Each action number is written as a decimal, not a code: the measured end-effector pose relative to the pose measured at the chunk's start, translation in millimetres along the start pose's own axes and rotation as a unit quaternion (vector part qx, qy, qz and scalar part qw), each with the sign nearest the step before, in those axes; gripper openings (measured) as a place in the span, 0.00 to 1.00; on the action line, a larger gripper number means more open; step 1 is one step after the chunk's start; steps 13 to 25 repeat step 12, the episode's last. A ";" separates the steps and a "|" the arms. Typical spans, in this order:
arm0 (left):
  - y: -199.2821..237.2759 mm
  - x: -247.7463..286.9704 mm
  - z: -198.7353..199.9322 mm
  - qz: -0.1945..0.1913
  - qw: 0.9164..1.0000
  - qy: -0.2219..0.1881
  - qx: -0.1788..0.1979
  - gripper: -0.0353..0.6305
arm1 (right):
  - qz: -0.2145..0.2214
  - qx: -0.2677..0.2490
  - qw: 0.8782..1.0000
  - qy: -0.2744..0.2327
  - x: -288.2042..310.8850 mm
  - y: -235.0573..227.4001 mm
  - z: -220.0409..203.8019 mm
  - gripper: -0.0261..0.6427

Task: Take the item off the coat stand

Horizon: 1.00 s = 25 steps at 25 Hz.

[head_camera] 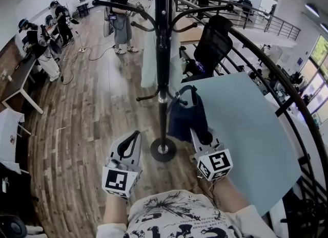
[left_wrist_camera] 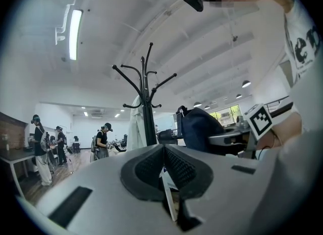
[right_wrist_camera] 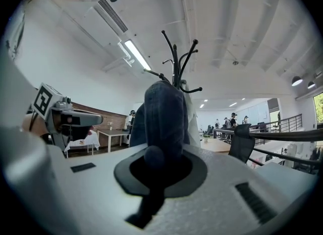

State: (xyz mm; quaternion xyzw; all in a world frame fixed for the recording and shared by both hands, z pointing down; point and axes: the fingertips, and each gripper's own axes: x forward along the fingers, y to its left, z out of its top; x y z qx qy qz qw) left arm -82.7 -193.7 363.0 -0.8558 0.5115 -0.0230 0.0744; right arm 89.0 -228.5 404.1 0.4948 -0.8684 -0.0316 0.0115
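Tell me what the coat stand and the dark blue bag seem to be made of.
Coat stand: likely metal, painted black; slim curved hooks with a slight sheen.
Bag: probably soft dark blue fabric, matte; it slumps and creases.

Your space is bright and evenly lit from above. High above the fingers of your left gripper (left_wrist_camera: 164,152), toward their left, a ceiling strip light (left_wrist_camera: 74,34) glares white. A second strip (right_wrist_camera: 137,54) shines above your right gripper (right_wrist_camera: 154,160). Daylight glows from windows (left_wrist_camera: 227,113) far beyond the left fingers, to their right. Edges bend strongly, and both gripper views have black corners. The gripper bodies blur near the lens. The dark bag (right_wrist_camera: 164,118) at the right fingers reads as near-black shadow.
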 end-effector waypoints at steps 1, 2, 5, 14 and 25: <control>0.7 -1.0 -0.1 0.000 1.000 0.000 -0.001 0.06 | -0.003 0.002 1.000 -0.001 -1.2 0.9 0.4 0.03; 1.1 -2.0 0.0 0.000 1.000 0.000 -0.002 0.06 | -0.005 0.005 1.000 -0.002 -2.4 1.7 0.9 0.03; 2.0 -3.7 -0.9 -0.001 1.000 0.001 -0.002 0.06 | -0.010 0.005 1.000 -0.004 -3.9 3.4 2.5 0.03; 1.4 -5.0 -1.0 0.002 1.000 0.002 -0.005 0.06 | -0.007 -0.013 1.000 -0.002 -6.9 9.9 5.3 0.03; 1.4 -5.0 -1.0 0.002 1.000 0.002 -0.005 0.06 | -0.007 -0.013 1.000 -0.002 -6.9 9.9 5.3 0.03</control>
